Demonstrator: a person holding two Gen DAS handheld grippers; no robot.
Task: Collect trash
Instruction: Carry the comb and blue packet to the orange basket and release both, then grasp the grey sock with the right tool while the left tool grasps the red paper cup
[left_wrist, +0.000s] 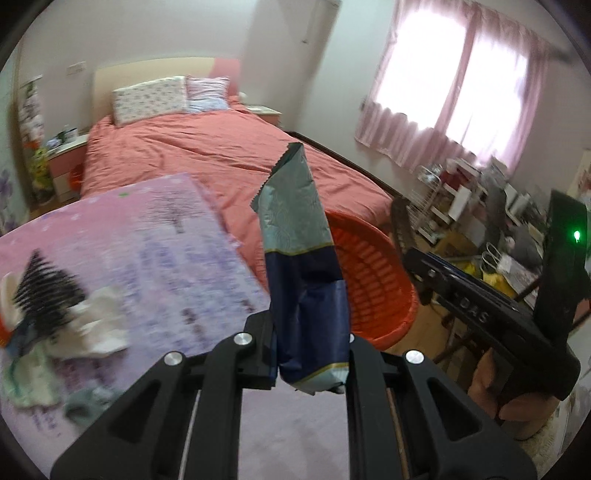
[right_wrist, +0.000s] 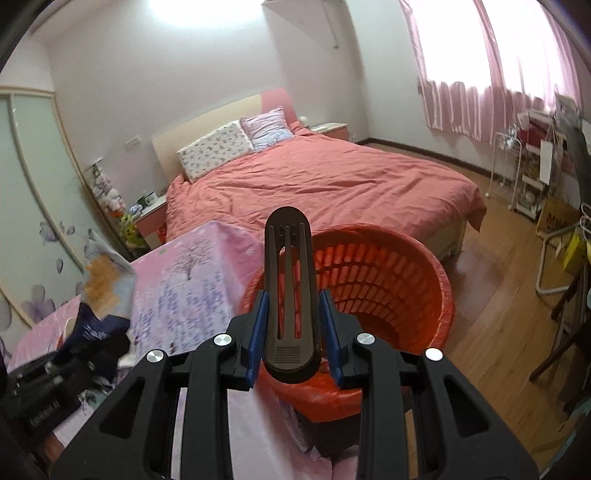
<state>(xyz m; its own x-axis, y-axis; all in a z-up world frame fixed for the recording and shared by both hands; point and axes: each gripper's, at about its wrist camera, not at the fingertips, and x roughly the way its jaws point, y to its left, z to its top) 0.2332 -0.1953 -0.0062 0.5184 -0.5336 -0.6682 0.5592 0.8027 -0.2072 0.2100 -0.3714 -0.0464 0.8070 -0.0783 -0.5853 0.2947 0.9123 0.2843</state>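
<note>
Carrying trash, our left tool (left_wrist: 312, 363) gripped a wrapper (left_wrist: 303, 266), right tool (right_wrist: 290, 332) a black clip (right_wrist: 290, 291); next, drop both in the basket (right_wrist: 424, 280) at one o'clock.

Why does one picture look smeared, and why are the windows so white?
Left wrist view: the pink tree-print tablecloth and crumpled white tissues are streaked with motion blur, while the blue and teal foil wrapper stays sharper. Both views: daylight through the pink curtains washes out, and the fisheye lens bends straight edges.

navy-teal wrapper (left_wrist: 303, 258), orange basket (right_wrist: 388, 280)
</note>
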